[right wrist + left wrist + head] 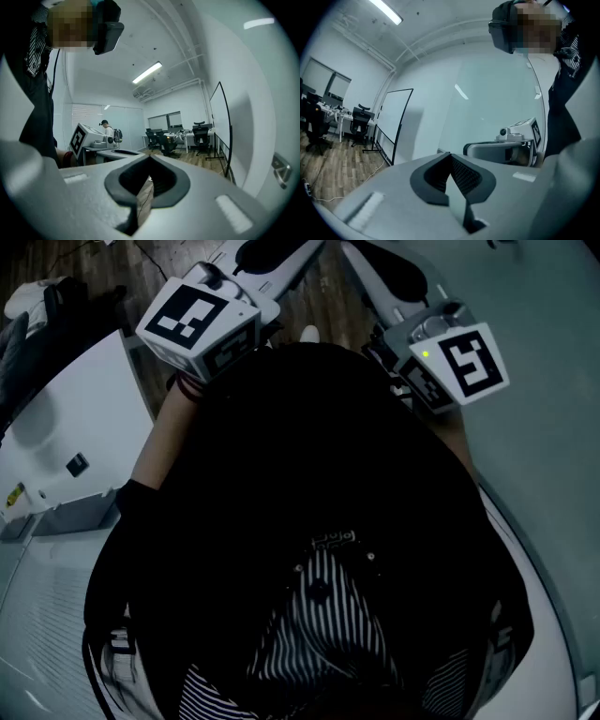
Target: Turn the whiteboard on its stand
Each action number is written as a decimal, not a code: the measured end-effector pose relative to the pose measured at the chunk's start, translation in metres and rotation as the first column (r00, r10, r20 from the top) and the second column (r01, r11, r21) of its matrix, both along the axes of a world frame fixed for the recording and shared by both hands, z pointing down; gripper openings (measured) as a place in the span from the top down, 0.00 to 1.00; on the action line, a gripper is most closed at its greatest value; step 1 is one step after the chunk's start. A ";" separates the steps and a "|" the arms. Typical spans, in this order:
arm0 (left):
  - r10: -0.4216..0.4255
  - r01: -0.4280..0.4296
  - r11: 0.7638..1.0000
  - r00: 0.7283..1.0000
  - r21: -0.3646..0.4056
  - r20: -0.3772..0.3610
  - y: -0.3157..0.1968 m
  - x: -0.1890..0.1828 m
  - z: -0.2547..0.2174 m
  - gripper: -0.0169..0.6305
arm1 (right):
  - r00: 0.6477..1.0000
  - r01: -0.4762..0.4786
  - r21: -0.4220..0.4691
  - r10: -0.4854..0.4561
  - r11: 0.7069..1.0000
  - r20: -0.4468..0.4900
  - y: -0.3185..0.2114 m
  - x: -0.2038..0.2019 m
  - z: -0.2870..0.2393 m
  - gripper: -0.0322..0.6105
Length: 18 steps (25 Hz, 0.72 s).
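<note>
Whiteboard point(394, 121), white panel, thin black frame, upright, beside wall point(431, 89)

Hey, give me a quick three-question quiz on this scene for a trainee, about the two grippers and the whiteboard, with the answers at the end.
1. True or false: the left gripper is clamped on the black-framed whiteboard.
2. In the right gripper view, where does the black-framed whiteboard stand? A) at the right B) at the far left C) out of view
3. Fill in: the right gripper has its jaws ___, with nothing between them.
Key: 1 false: its jaws are together and empty, and the board stands apart, further back in the room. 2 A. 3 shut.
</note>
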State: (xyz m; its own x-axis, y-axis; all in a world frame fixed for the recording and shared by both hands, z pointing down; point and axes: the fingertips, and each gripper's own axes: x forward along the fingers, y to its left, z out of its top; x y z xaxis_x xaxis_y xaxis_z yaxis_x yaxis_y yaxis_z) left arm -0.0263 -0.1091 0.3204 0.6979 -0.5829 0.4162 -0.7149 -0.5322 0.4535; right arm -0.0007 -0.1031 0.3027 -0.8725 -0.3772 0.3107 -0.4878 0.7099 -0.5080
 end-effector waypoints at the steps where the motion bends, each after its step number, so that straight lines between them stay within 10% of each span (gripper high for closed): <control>1: 0.004 -0.004 1.000 1.000 0.005 -0.009 -0.001 0.002 -0.001 0.97 | 1.000 0.001 -0.001 -0.001 1.000 -0.003 -0.001 0.000 0.002 0.95; 18: -0.008 0.008 1.000 1.000 -0.022 -0.005 -0.013 0.004 -0.016 0.97 | 0.997 0.070 -0.043 -0.068 0.997 0.042 -0.022 -0.009 0.000 0.95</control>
